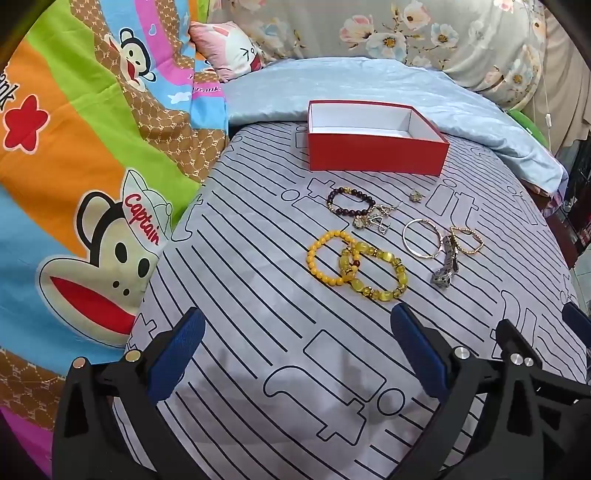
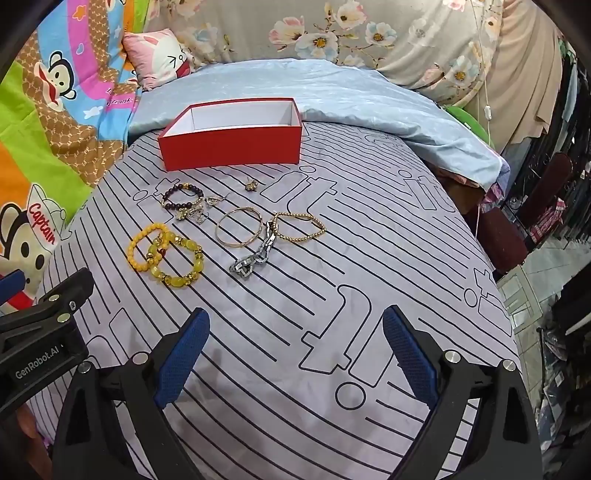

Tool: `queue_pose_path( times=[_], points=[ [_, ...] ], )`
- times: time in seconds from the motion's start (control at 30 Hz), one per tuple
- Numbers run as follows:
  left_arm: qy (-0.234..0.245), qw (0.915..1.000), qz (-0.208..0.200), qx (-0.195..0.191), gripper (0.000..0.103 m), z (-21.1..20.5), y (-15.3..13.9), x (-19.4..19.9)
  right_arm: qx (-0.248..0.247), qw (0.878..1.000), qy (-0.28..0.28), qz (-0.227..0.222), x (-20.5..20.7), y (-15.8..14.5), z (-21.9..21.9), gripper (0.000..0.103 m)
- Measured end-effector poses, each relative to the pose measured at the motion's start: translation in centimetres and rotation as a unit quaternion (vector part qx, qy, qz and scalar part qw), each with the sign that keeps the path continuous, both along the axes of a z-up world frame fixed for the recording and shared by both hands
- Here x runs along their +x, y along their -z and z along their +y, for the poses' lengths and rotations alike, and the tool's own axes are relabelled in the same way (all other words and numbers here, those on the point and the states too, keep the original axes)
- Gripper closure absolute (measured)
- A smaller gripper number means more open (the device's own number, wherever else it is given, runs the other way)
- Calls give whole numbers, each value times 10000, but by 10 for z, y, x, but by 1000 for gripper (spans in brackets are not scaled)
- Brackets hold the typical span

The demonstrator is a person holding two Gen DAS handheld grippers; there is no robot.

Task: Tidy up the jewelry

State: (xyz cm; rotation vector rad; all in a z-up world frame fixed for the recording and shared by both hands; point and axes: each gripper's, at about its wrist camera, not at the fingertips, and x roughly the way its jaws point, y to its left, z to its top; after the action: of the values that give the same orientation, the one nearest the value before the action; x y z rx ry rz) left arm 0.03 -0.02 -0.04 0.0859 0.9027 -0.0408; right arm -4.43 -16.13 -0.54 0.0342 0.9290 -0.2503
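Observation:
An open, empty red box (image 1: 375, 155) (image 2: 232, 146) stands on the striped bedsheet. In front of it lie a dark bead bracelet (image 1: 349, 201) (image 2: 181, 197), two overlapping yellow bead bracelets (image 1: 354, 266) (image 2: 164, 258), a gold bangle (image 1: 421, 238) (image 2: 238, 227), a gold chain bracelet (image 1: 465, 240) (image 2: 299, 227), a silver chain (image 1: 445, 266) (image 2: 255, 256), small charms (image 1: 378, 219) and a small gold piece (image 1: 415, 195) (image 2: 252, 185). My left gripper (image 1: 295, 325) is open and empty, short of the yellow bracelets. My right gripper (image 2: 295, 325) is open and empty, short of the silver chain.
A colourful cartoon blanket (image 1: 74, 184) lies to the left, a light blue quilt (image 1: 369, 88) behind the box, floral pillows (image 2: 369, 33) at the back. The bed's right edge (image 2: 498, 277) drops to the floor with clutter.

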Motion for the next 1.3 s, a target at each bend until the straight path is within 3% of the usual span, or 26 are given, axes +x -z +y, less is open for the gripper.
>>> queue_pose_path(
  times=[1.3],
  points=[
    [17,9998,-193,52,6,2,5,10,44,10000,-27,41,10,5,1,10]
  ],
)
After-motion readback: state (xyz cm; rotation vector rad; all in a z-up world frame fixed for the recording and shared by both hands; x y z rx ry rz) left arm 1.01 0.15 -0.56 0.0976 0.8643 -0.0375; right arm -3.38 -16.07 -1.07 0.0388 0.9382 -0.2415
